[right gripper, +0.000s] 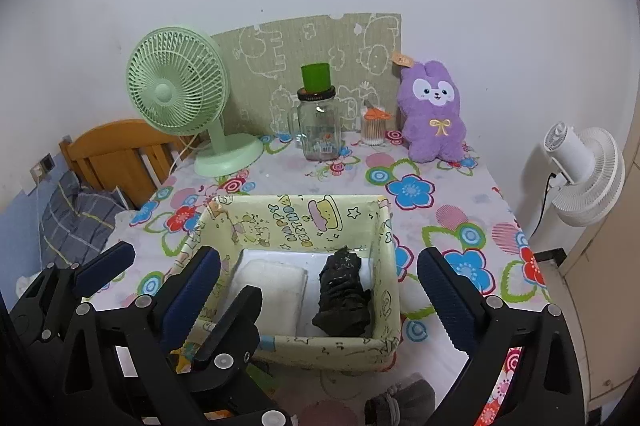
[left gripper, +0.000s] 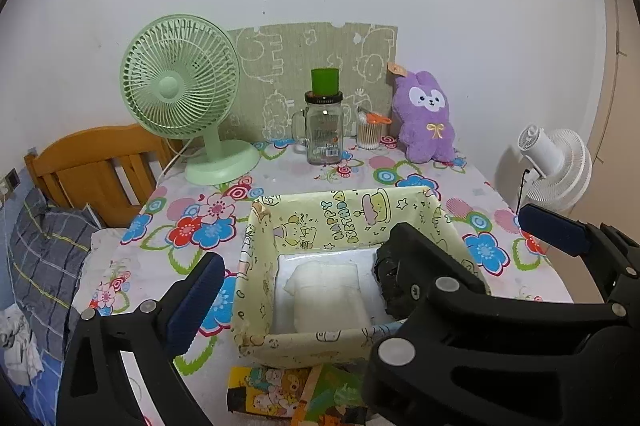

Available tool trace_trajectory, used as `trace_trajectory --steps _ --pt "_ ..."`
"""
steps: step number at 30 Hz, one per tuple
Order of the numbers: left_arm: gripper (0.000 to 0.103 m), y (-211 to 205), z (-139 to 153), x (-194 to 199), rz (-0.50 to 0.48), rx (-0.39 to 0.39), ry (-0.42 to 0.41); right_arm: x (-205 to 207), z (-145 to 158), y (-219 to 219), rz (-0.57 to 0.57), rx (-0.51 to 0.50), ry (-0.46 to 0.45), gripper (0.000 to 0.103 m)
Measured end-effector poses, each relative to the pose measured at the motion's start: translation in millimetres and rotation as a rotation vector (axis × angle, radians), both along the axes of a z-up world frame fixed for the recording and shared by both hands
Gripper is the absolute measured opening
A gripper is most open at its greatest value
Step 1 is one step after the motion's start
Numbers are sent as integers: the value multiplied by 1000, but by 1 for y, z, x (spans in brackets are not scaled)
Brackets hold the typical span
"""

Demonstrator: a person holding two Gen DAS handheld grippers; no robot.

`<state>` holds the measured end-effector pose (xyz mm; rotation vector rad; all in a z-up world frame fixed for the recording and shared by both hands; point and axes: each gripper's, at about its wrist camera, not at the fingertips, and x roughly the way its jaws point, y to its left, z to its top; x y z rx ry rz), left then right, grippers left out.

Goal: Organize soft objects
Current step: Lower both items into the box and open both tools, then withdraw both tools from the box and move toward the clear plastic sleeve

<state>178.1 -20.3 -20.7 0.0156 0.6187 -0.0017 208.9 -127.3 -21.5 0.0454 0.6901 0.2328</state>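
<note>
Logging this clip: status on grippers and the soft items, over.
Left gripper and right gripper: jaws wide, empty. White folded cloth and black bundle side by side in the box. Nothing obstructing.

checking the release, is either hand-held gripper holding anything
Nothing is held: the left hand-held gripper and right hand-held gripper both stand open and empty.
</note>
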Motion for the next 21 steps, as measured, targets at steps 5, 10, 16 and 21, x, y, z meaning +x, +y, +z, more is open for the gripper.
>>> trace_trajectory --steps 5,10,16,21 --pt "101 -1 6 -12 -6 -1 -17 -16 9 -1 -14 -13 -30 100" --pt "101 -3 10 -25 -8 -4 -30 -29 14 -5 -9 0 -39 100" --pt "101 -5 12 -39 -5 1 -29 -44 17 -6 -11 -9 -48 100" --pt "101 -7 14 -54 -8 4 -42 -59 20 -9 -12 -5 -59 100"
